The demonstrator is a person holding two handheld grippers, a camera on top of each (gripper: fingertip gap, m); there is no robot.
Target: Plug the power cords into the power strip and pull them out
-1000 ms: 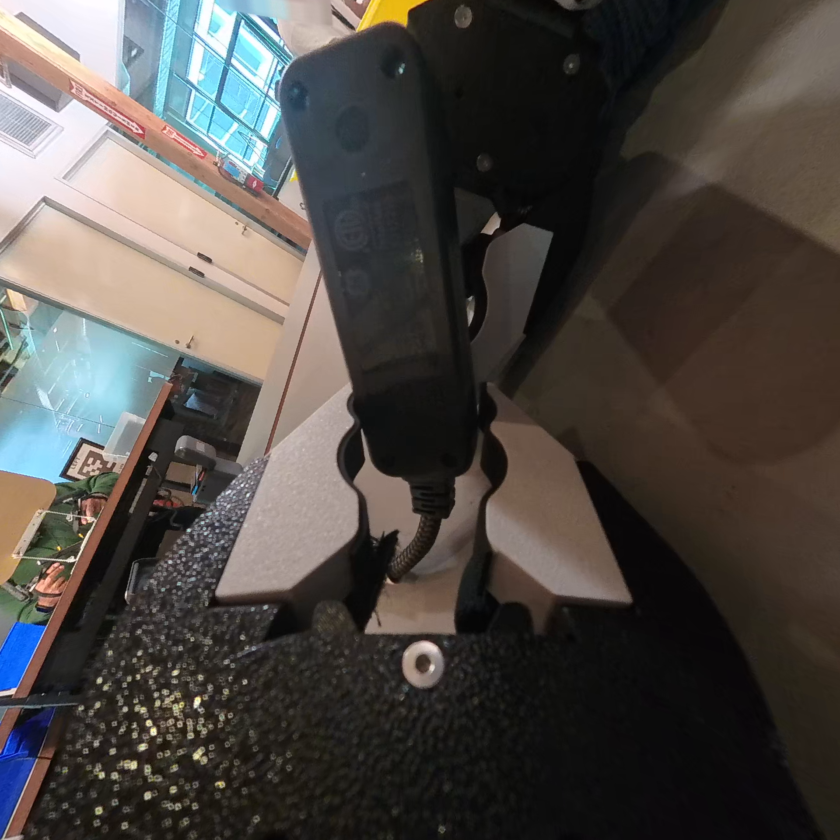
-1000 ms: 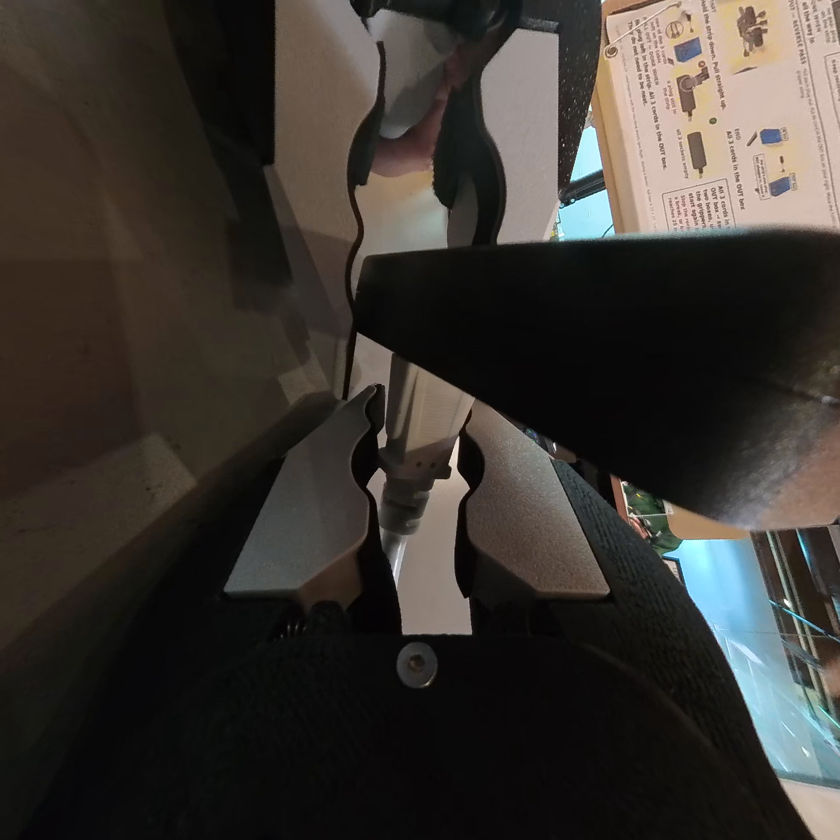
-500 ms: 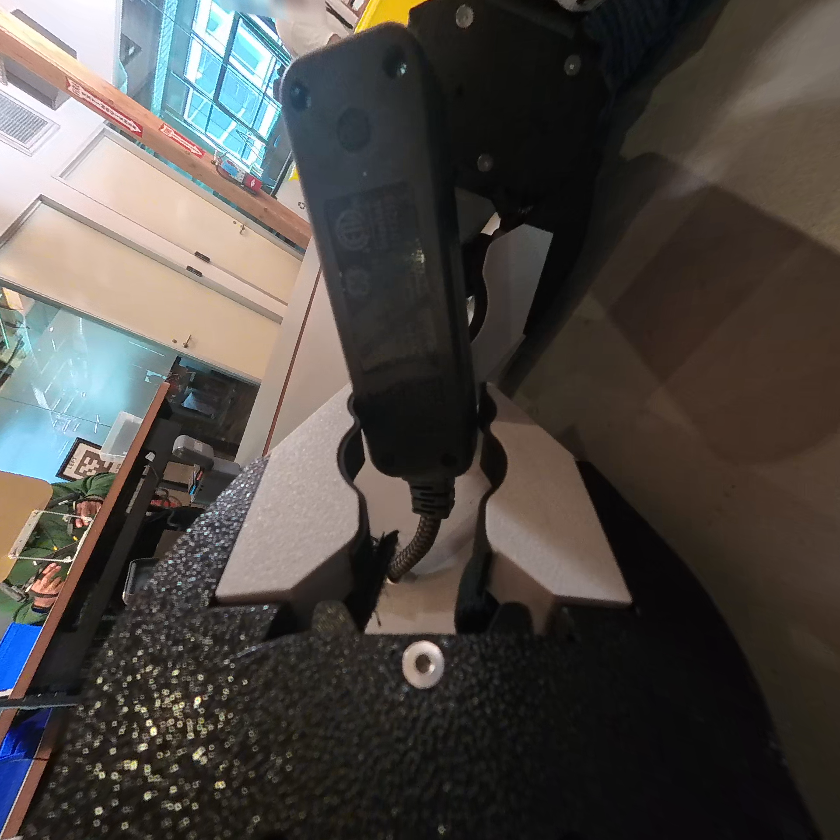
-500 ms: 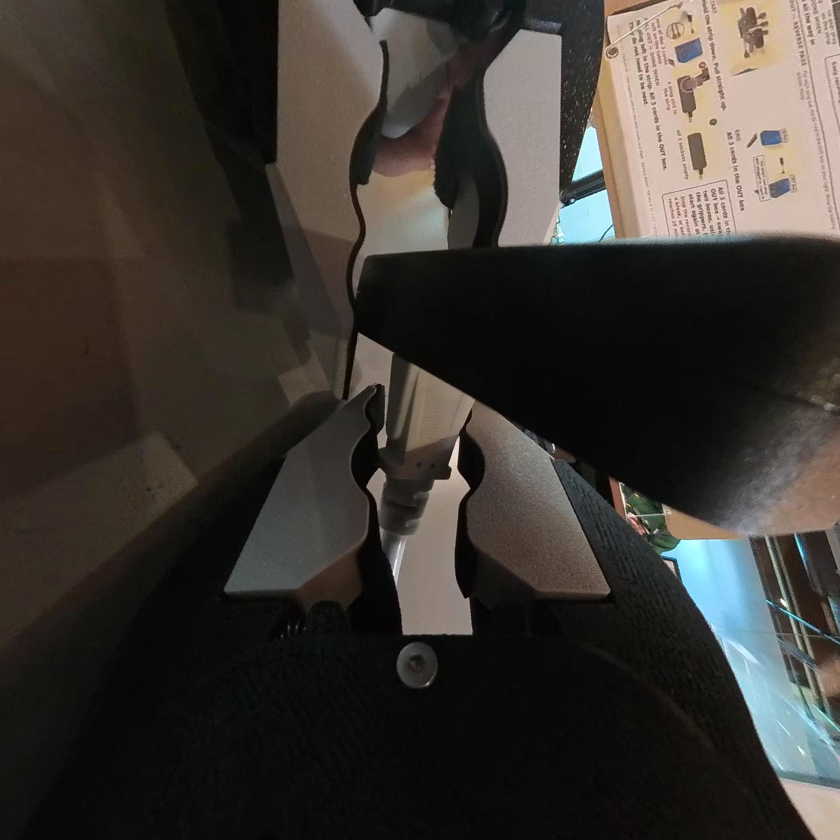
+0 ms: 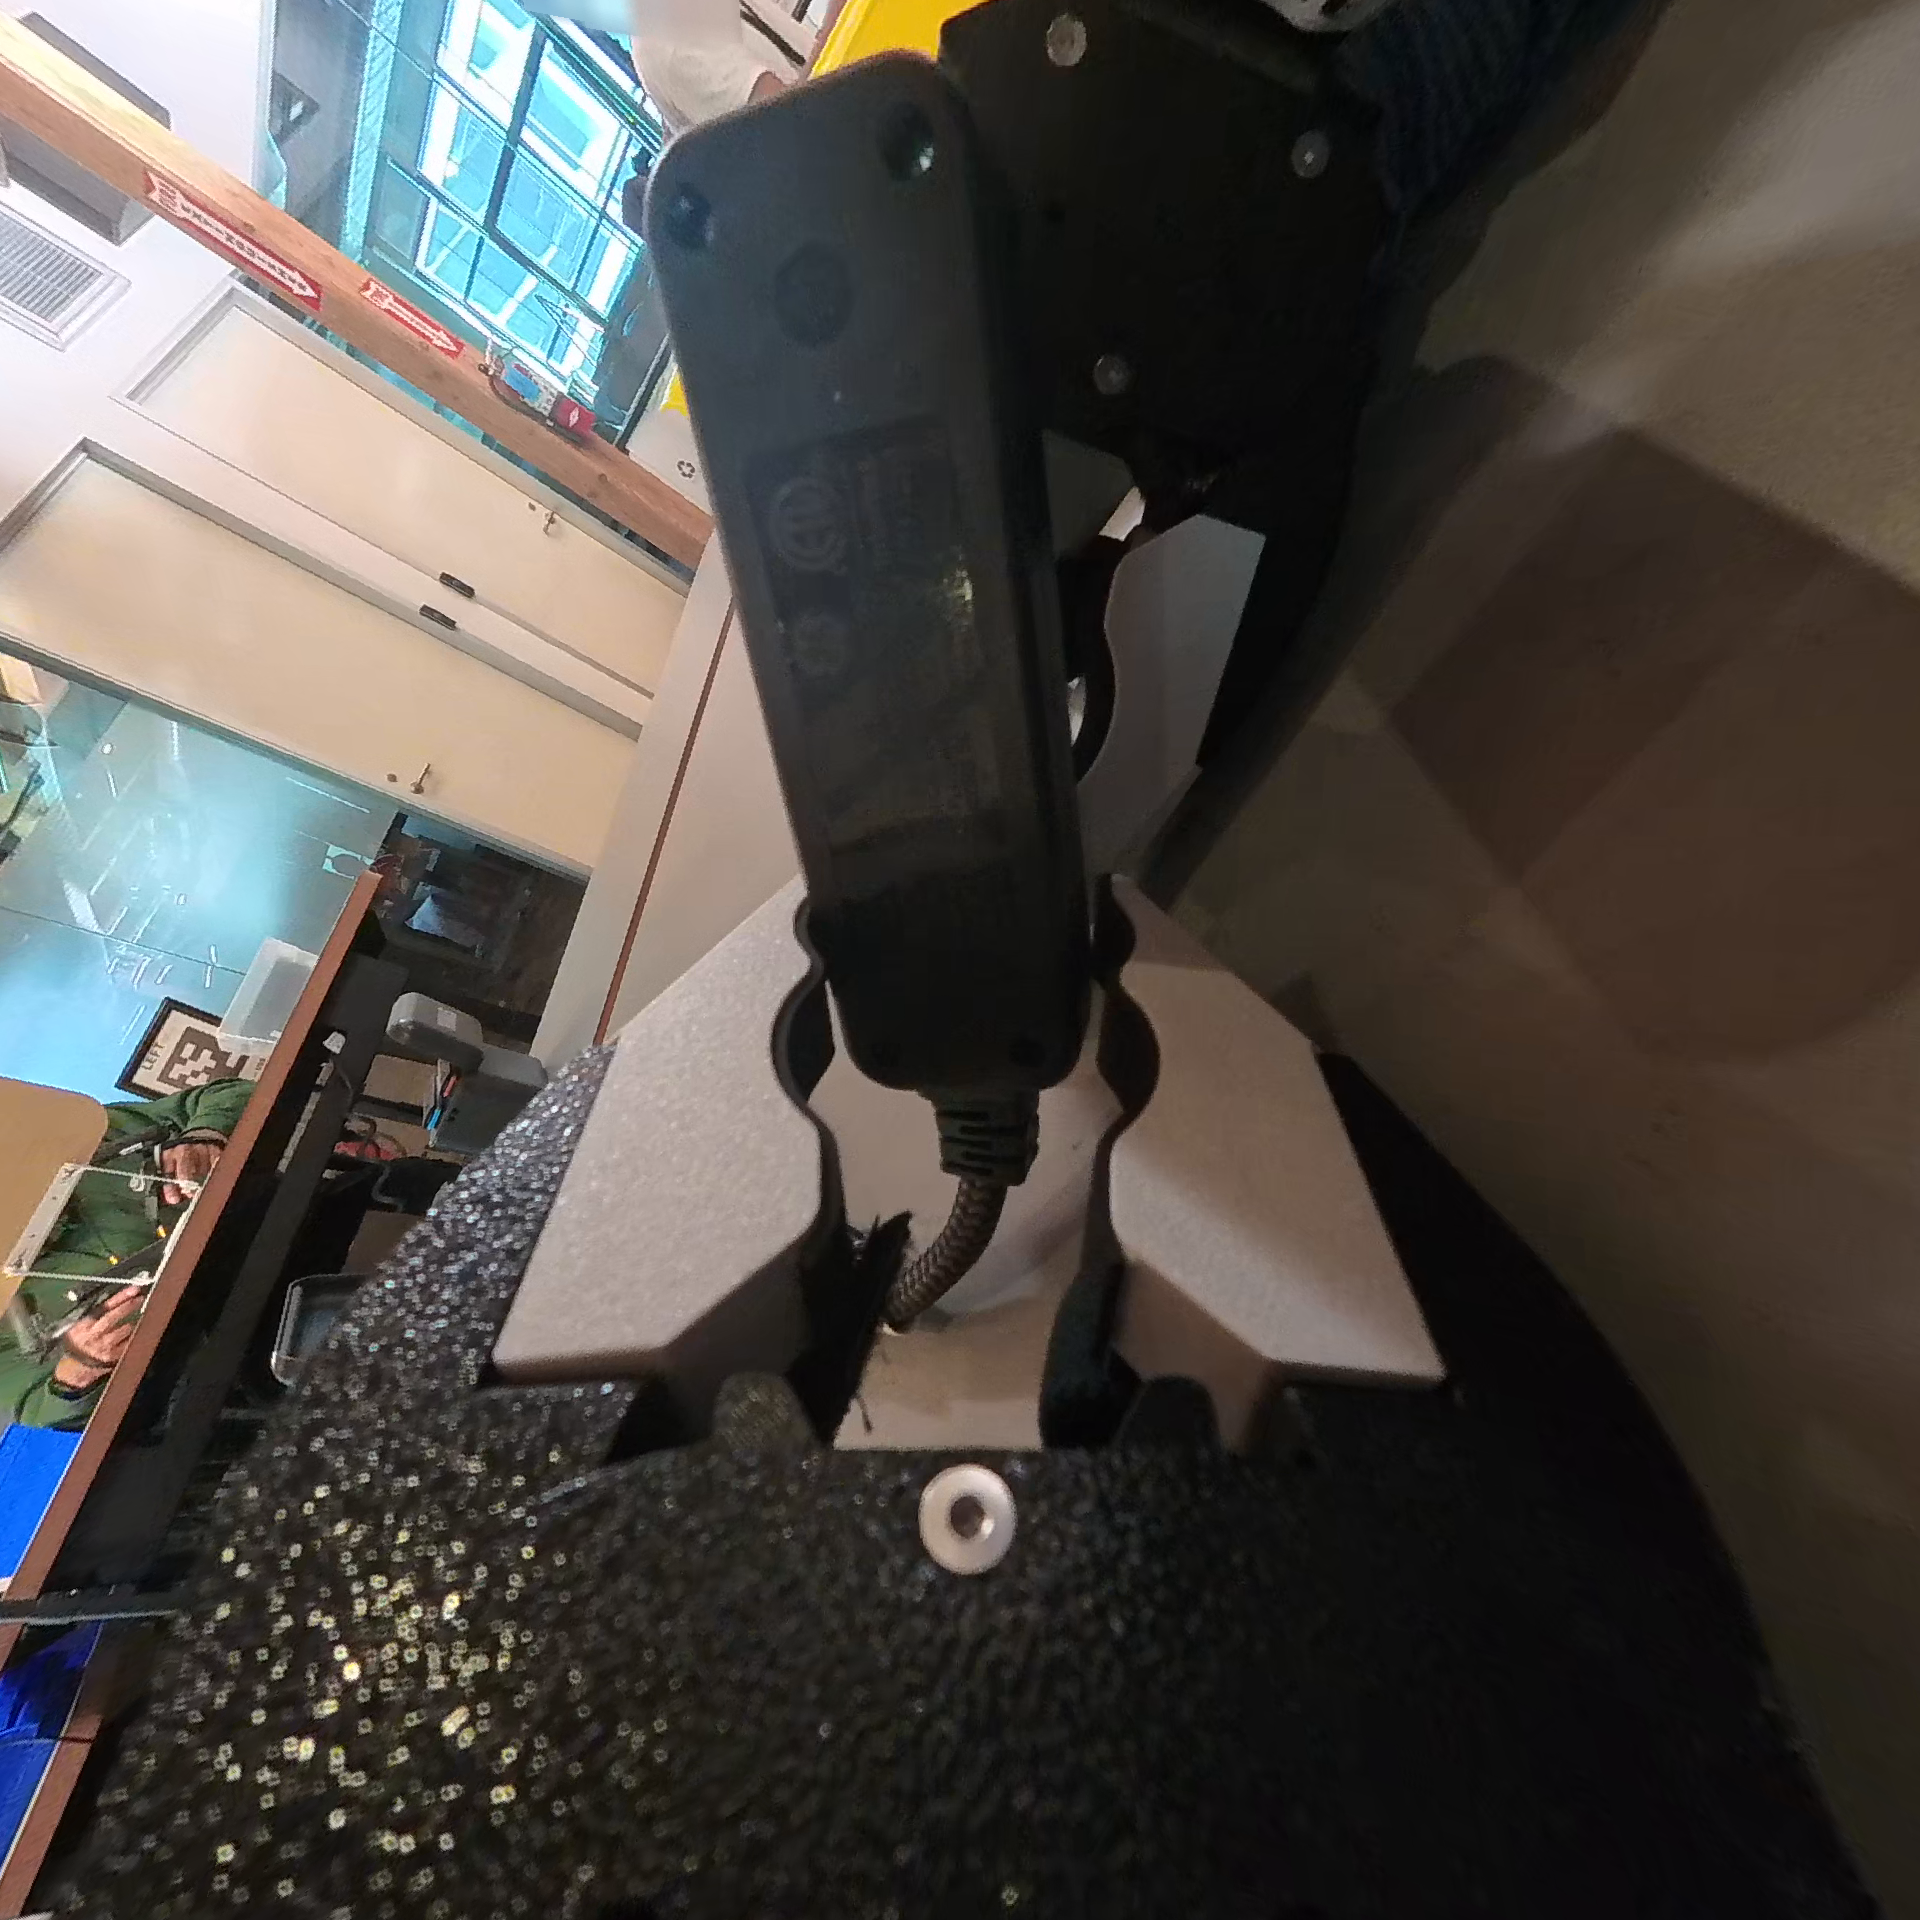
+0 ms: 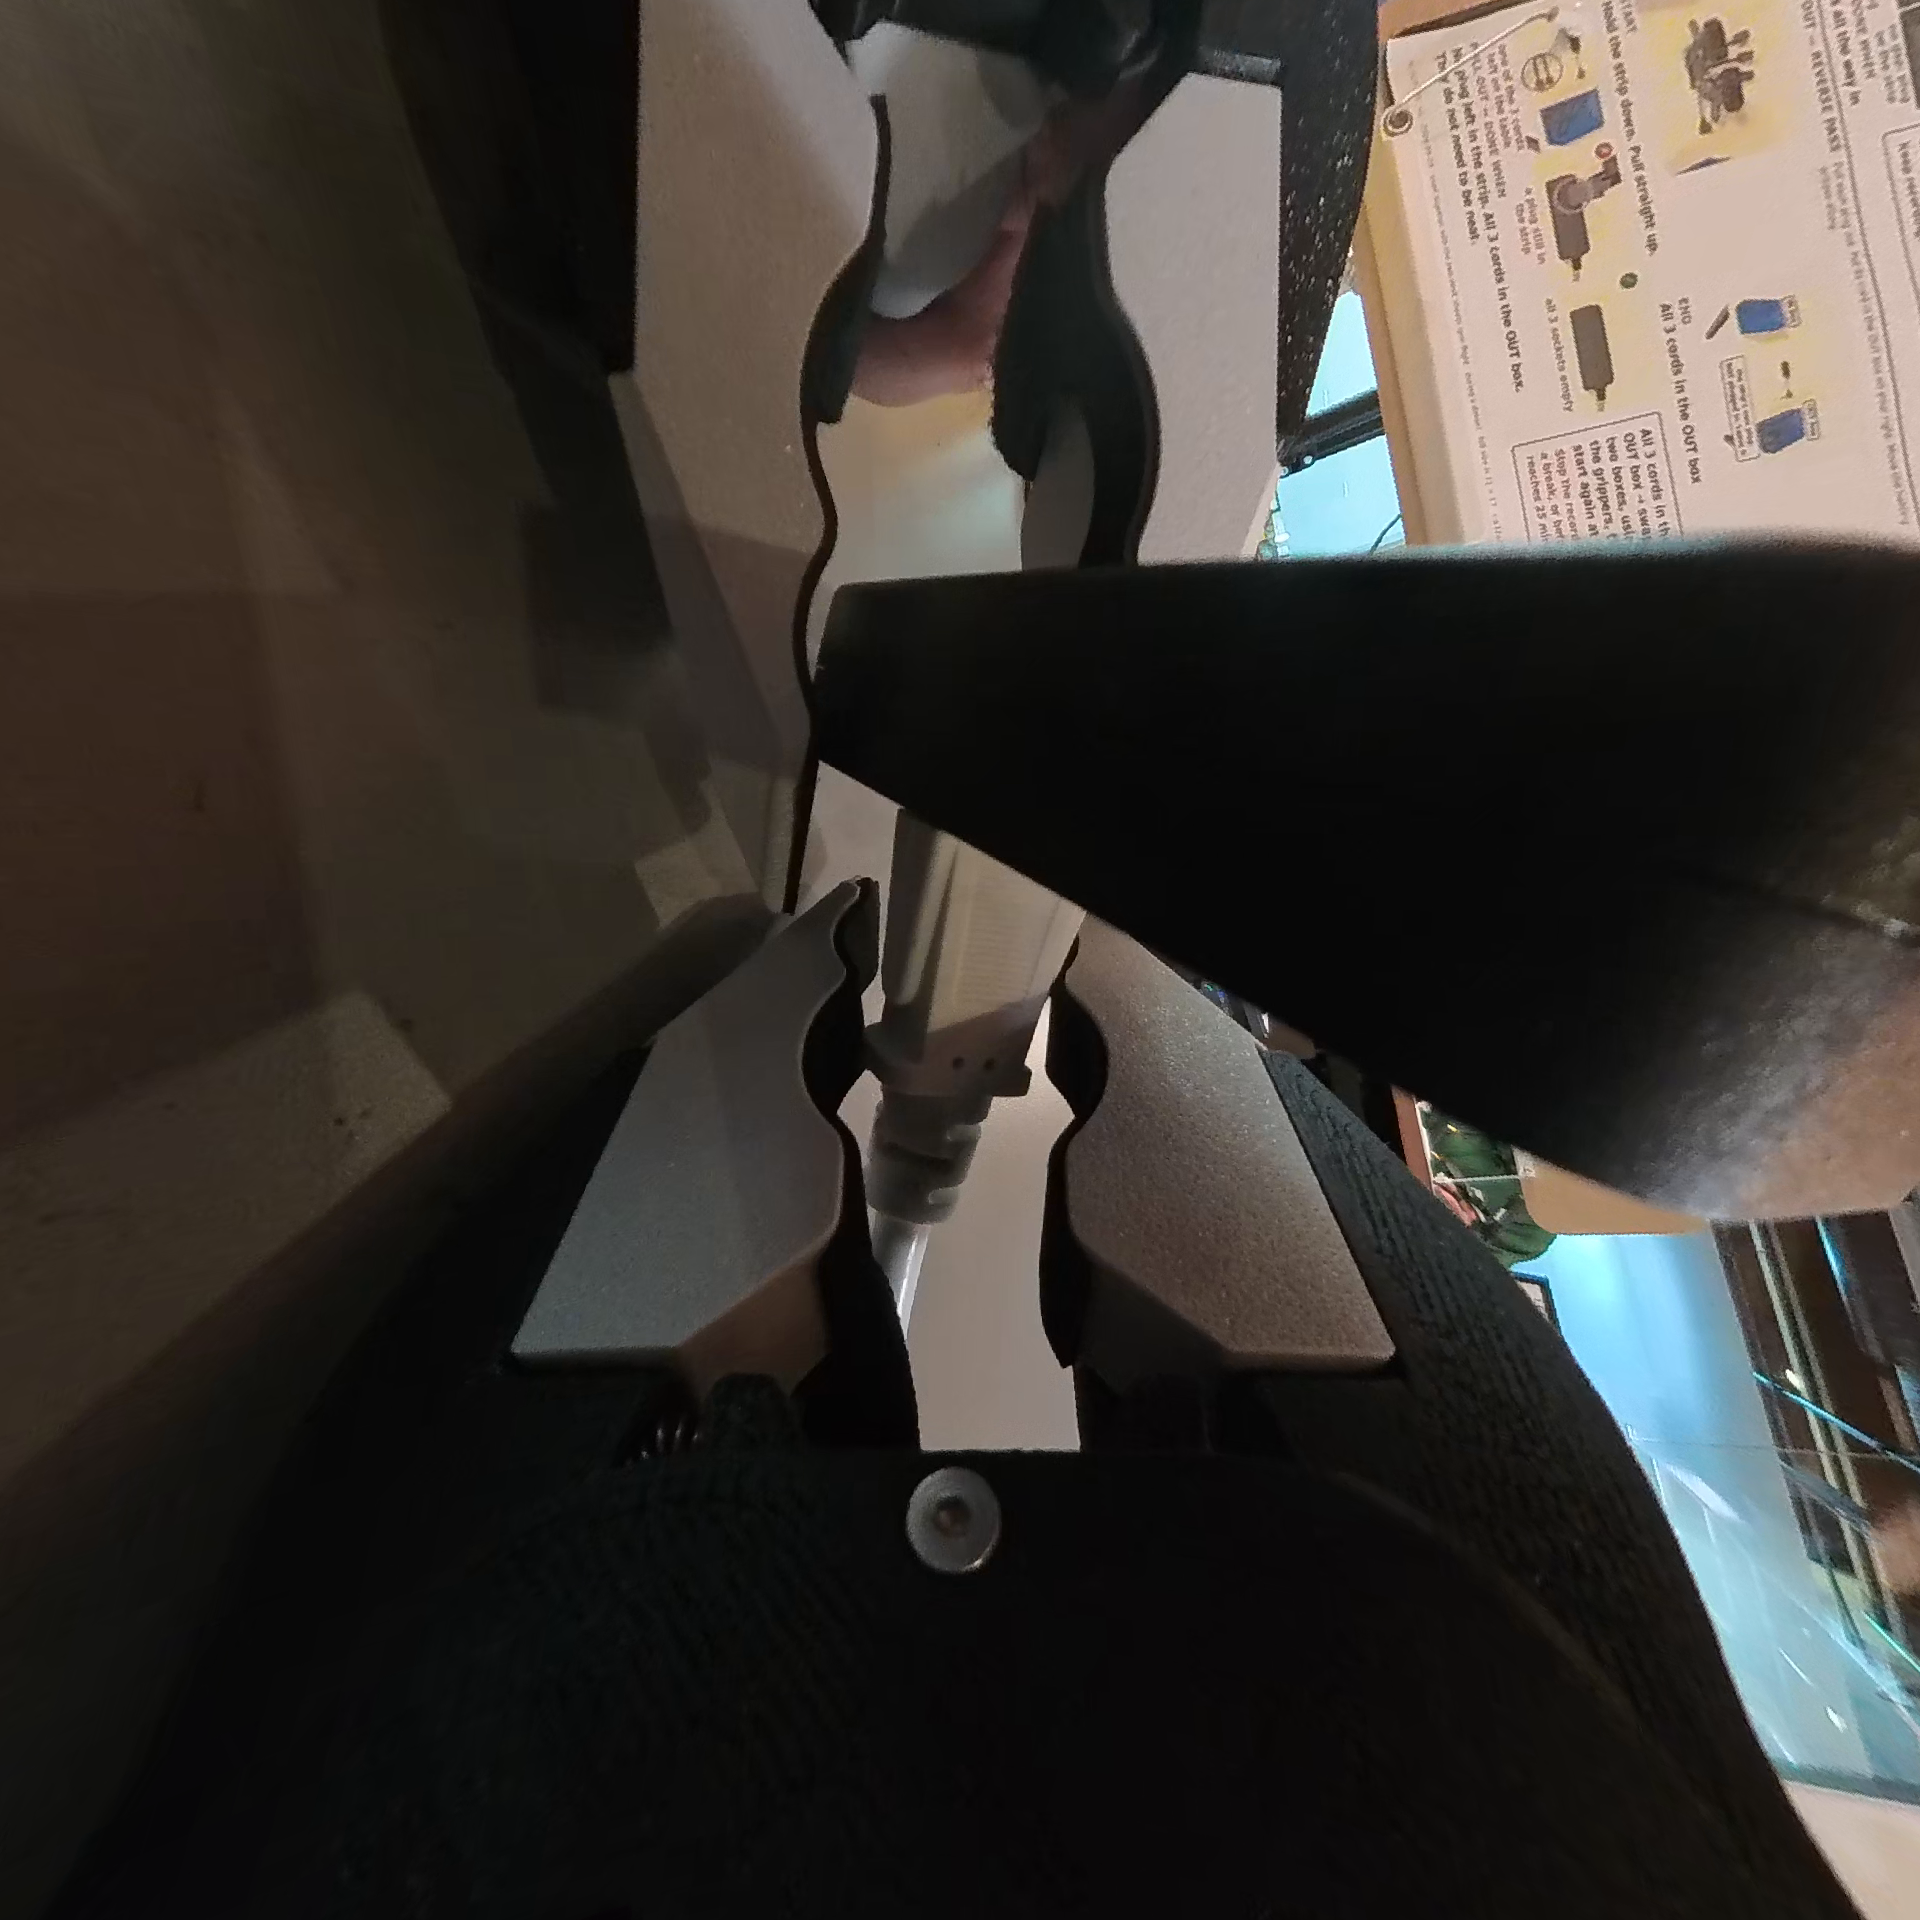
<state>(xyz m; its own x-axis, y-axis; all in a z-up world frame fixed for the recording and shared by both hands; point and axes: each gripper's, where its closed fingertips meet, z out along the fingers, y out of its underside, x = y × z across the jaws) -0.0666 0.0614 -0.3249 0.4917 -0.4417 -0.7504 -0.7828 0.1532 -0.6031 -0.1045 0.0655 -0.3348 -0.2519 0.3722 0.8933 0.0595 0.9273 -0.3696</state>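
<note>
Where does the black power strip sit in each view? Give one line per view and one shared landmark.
Left wrist view: the power strip runs from the upper middle down to the centre, its back to the camera, its cord end in the left gripper.
Right wrist view: the power strip crosses the right half as a dark slab above the white plug.
Shared landmark: the beige table.

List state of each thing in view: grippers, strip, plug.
left gripper: shut on the cord end of the power strip.
power strip: black, lifted, underside facing the left camera.
right gripper: shut on the grey plug.
grey plug: pushed up against the strip; seating hidden.
</note>
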